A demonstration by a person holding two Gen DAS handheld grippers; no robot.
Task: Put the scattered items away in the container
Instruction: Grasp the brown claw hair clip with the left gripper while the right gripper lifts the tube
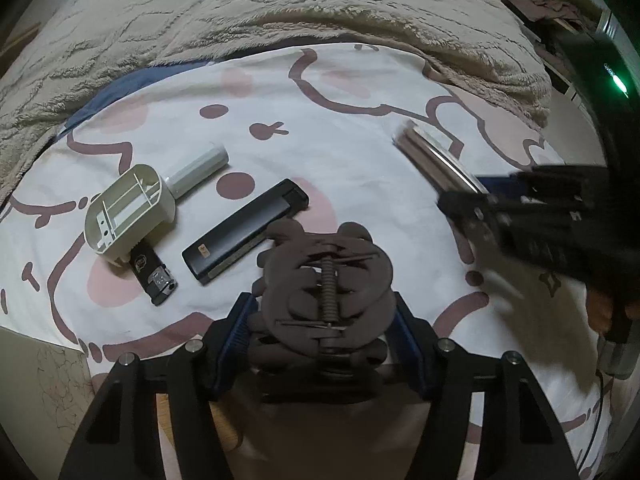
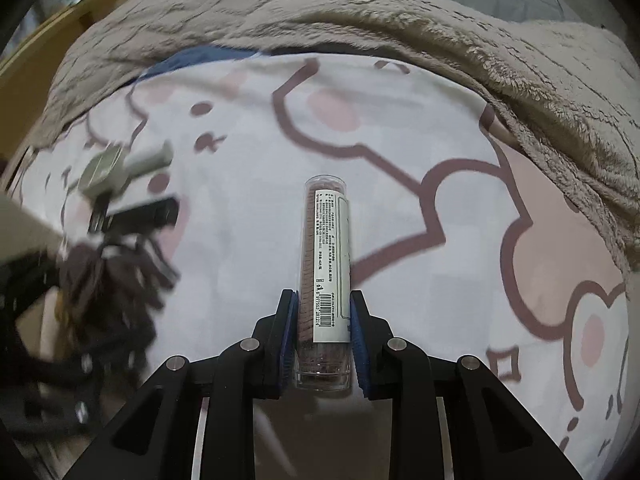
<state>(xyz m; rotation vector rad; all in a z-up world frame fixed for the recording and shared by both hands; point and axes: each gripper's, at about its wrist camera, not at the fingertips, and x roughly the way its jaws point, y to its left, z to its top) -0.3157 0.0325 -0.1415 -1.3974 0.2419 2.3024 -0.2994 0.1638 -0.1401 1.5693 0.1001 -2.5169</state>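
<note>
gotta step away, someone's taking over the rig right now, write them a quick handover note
Left gripper: jaws shut on a brown hair claw clip, held above the bed sheet.
Right gripper: jaws shut on a clear labelled tube.
Left on the sheet: black flat case, black lighter, white handled tool.
No container shows in either view, so nothing is visibly stowed yet. Both held items and the three loose ones remain.

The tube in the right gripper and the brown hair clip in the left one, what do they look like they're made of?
The tube looks like clear, glossy hard plastic, possibly glass: its contents show through the wall, and a white printed paper label wraps it. The hair clip looks like matte brown plastic with no shine, and has a coiled spring at its hinge, probably metal.
</note>
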